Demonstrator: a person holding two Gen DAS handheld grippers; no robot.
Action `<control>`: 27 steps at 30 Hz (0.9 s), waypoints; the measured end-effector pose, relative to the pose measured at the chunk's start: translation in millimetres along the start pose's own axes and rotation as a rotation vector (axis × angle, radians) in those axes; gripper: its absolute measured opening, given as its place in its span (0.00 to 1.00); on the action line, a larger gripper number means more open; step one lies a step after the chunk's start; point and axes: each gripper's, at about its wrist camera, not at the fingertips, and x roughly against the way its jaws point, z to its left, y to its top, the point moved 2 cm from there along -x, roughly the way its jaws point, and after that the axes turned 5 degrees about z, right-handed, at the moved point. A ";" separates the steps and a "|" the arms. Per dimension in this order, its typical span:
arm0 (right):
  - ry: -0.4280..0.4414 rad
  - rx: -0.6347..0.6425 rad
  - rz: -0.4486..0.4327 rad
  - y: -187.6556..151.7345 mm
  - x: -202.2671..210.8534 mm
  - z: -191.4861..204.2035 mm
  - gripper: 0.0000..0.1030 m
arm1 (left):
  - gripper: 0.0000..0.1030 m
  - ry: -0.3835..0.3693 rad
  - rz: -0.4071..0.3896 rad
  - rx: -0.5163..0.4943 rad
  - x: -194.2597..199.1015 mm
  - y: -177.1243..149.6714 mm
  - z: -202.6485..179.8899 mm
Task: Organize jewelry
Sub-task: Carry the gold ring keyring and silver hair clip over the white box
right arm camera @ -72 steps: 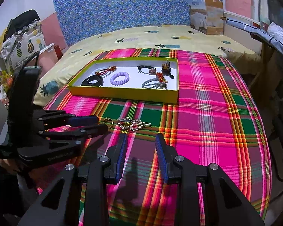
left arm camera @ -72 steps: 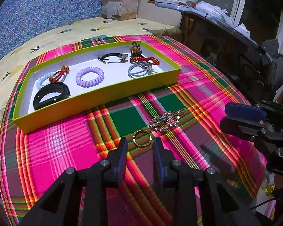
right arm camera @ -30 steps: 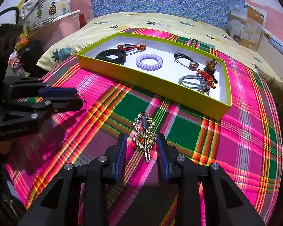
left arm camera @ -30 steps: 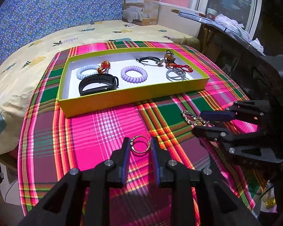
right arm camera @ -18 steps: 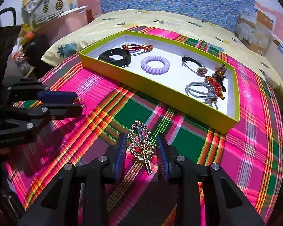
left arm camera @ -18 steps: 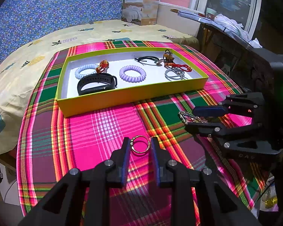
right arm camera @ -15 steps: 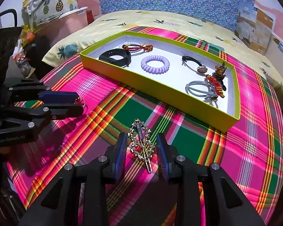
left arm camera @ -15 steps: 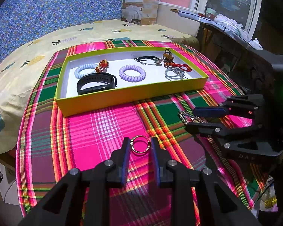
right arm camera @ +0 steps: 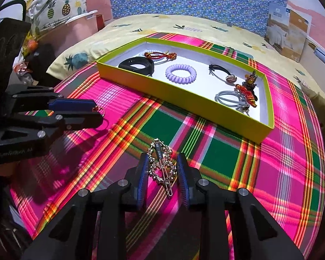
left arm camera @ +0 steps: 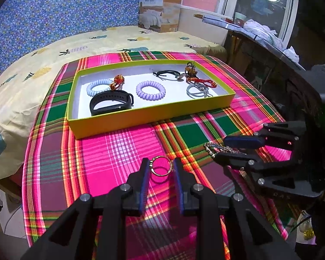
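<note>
My left gripper [left arm camera: 160,169] is shut on a gold ring [left arm camera: 161,168] and holds it just above the plaid cloth. My right gripper [right arm camera: 162,168] is shut on an ornate gold hair clip [right arm camera: 162,166], also above the cloth. Each gripper shows in the other's view: the right one [left arm camera: 231,149] with the clip at the right, the left one [right arm camera: 95,112] with the ring at the left. The yellow-green tray [left arm camera: 145,117] lies beyond, holding a black band [left arm camera: 111,105], a purple coil tie [left arm camera: 150,90], a pale coil tie [left arm camera: 97,87] and other hair ties.
The pink and green plaid cloth [left arm camera: 119,147] covers a bed with a yellow pineapple sheet [left arm camera: 21,82]. A cardboard box [left arm camera: 159,14] stands at the back. A dark ledge [left arm camera: 270,49] with cloths runs along the right. A pineapple bag [right arm camera: 58,6] stands far left.
Both grippers closed on their pieces and lifted them: the left took the gold ring, the right the hair clip. In the last half second little has moved.
</note>
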 end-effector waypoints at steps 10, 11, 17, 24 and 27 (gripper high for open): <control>-0.019 -0.049 -0.035 -2.8 13.9 -6.4 0.23 | 0.22 -0.006 -0.018 0.011 8.3 4.2 2.9; -0.017 -0.053 -0.036 -3.1 14.3 -7.0 0.23 | 0.22 -0.005 -0.018 0.010 8.8 4.1 2.6; -0.024 -0.056 -0.068 -0.2 24.5 -7.2 0.23 | 0.22 -0.005 -0.027 0.007 11.8 6.8 2.0; -0.029 -0.069 -0.098 8.1 32.4 -9.2 0.23 | 0.22 -0.008 -0.044 0.003 18.0 16.2 2.9; -0.034 -0.075 -0.111 13.8 34.9 -11.3 0.23 | 0.22 -0.008 -0.057 -0.003 20.6 23.9 3.2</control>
